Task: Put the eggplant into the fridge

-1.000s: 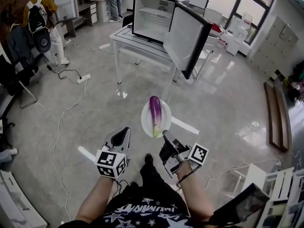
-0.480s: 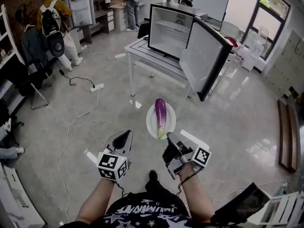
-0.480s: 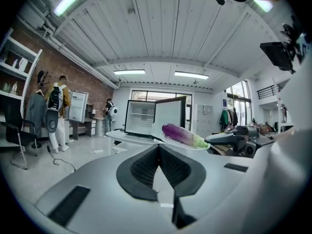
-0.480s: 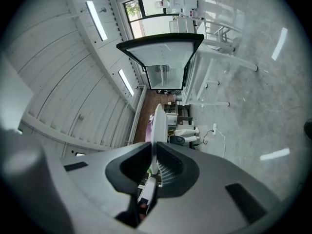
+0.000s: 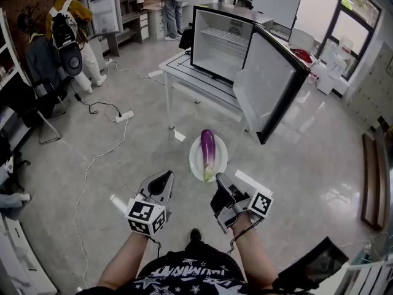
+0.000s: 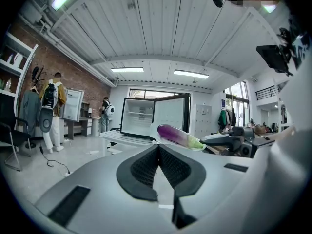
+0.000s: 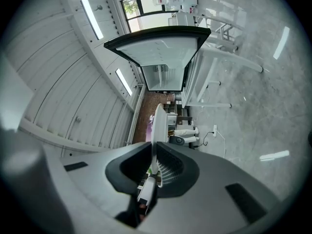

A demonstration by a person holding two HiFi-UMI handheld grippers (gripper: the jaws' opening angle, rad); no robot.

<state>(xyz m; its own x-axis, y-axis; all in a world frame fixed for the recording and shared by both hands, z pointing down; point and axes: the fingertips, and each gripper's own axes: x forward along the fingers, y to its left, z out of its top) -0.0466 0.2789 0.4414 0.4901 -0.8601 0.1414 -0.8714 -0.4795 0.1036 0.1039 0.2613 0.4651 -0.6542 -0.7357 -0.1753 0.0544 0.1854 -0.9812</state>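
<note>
A purple eggplant (image 5: 208, 150) with a green stem end lies on a white plate (image 5: 198, 160) held in the air over the floor. My right gripper (image 5: 216, 180) is shut on the plate's near rim; in the right gripper view the plate (image 7: 158, 126) runs edge-on between the jaws. My left gripper (image 5: 164, 178) hangs beside it on the left, shut and empty. From the left gripper view the eggplant (image 6: 177, 135) shows just right of the jaws. The black fridge (image 5: 221, 39) stands ahead on a white table (image 5: 184, 72), its door (image 5: 270, 82) swung wide open to the right.
Cables and a power strip (image 5: 124, 115) trail over the grey floor at left. A person with a backpack (image 5: 64, 26) stands at the back left near another fridge (image 5: 104, 8). Dark chairs (image 5: 24, 97) line the left side. White shelving (image 5: 368, 275) sits at the lower right.
Both grippers and the plate with the eggplant have come closer to the fridge, which now looks larger. The jaws have kept their states.
</note>
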